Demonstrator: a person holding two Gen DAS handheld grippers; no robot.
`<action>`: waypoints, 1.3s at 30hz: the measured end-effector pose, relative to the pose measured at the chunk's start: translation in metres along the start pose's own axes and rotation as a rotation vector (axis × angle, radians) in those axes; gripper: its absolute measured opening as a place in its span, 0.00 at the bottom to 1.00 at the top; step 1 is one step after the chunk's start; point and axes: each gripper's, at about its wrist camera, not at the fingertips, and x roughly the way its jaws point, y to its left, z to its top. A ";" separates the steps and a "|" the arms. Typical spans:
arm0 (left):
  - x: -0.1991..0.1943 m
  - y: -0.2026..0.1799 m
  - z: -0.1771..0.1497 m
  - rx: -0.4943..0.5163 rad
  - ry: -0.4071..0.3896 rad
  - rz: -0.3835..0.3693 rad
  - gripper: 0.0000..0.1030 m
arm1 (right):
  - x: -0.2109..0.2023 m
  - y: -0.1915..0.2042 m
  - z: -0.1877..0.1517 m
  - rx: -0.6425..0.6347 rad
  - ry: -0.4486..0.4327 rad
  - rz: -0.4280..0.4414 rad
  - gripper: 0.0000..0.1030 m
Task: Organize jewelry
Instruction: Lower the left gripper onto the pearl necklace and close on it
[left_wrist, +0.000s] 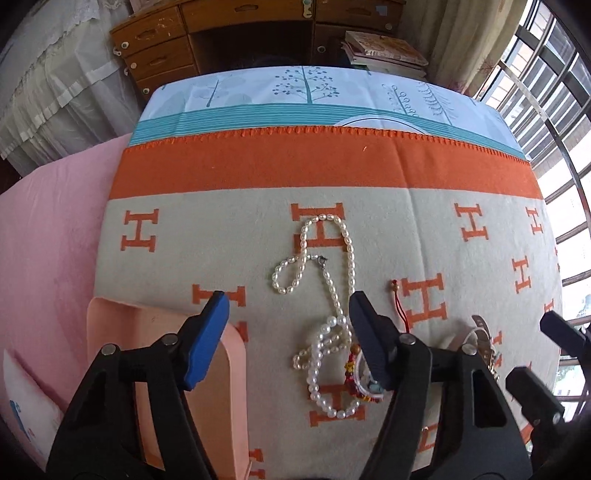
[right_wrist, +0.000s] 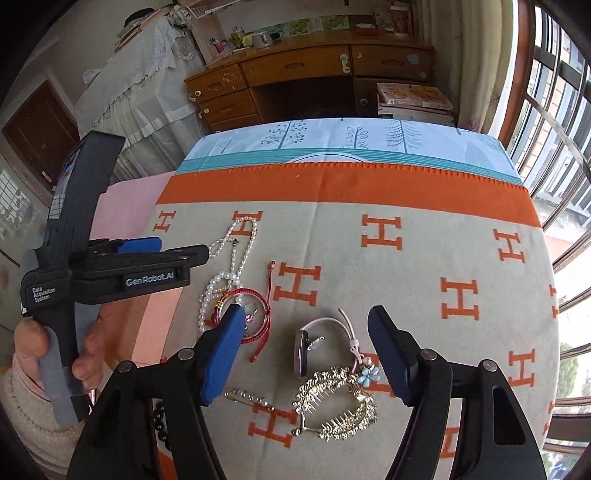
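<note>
Jewelry lies on a beige blanket with orange H marks (left_wrist: 221, 236). A long pearl necklace (left_wrist: 345, 236) runs from the middle toward me; a round-pearl bracelet (left_wrist: 317, 376) lies below it. My left gripper (left_wrist: 288, 306) is open and empty above the necklace and a pink tray (left_wrist: 166, 328). My right gripper (right_wrist: 306, 321) is open and empty above a watch with a pale strap (right_wrist: 303, 350), gold hair combs (right_wrist: 336, 402) and a blue flower charm (right_wrist: 367, 376). A red cord bracelet (right_wrist: 258, 317) lies by its left finger. A pearl hair pin (right_wrist: 251, 398) lies near me.
The left gripper body (right_wrist: 110, 273) and the hand holding it fill the left of the right wrist view. A wooden desk (right_wrist: 295, 74) and stacked books (right_wrist: 413, 99) stand beyond the bed. Windows with bars (right_wrist: 554, 110) line the right. A pink sheet (left_wrist: 48, 240) lies left.
</note>
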 end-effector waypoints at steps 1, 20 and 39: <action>0.008 0.001 0.004 -0.012 0.006 -0.005 0.61 | 0.008 0.001 0.003 -0.004 0.013 -0.001 0.67; 0.055 0.014 0.024 0.096 0.134 -0.010 0.39 | 0.075 0.015 0.010 -0.006 0.119 0.006 0.66; 0.038 0.033 0.030 -0.004 0.025 -0.093 0.03 | 0.099 0.053 0.017 -0.057 0.129 0.067 0.65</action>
